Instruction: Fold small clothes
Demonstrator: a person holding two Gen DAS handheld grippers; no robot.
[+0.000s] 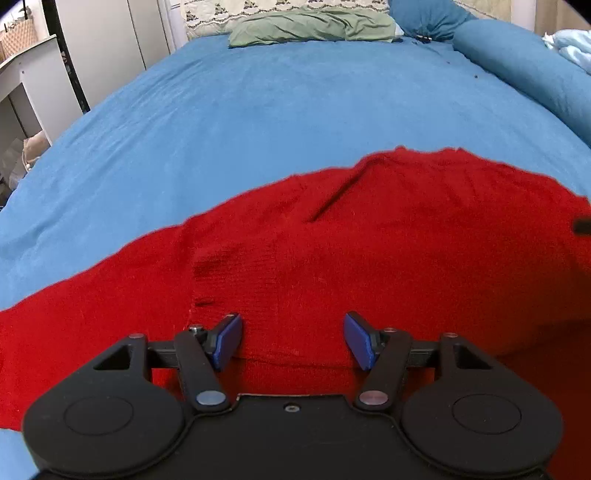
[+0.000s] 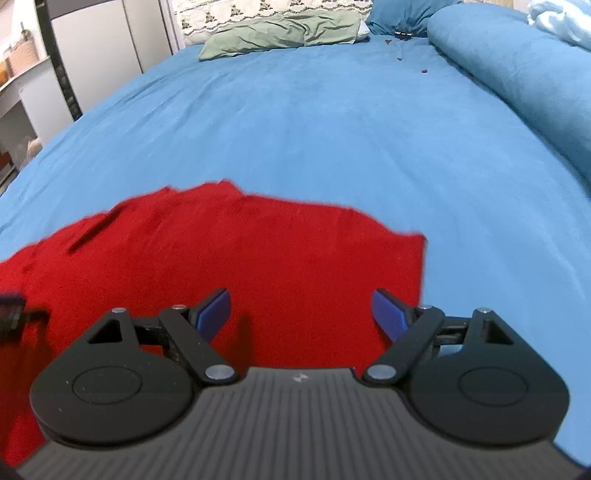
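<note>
Sweater [image 1: 332,258] lies spread on the bed [image 1: 258,110] ahead of both tools, apparently unfolded yet. Our left tool [image 1: 293,341] and right tool [image 2: 301,314] stand open, gripping nothing.

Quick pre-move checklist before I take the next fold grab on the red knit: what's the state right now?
1. Left claw open, nothing pinched: ok.
2. Right claw open, nothing pinched: ok.
3. Red knitted garment spread on the blue bed sheet: ok.
4. Garment smooth: not ok, a crease runs across its far part.
5. Garment's right edge visible in the right wrist view: ok.
6. Near hem in view: cannot tell, the claws' bodies cover it.
7. Green pillow well apart from the garment: ok.
</note>
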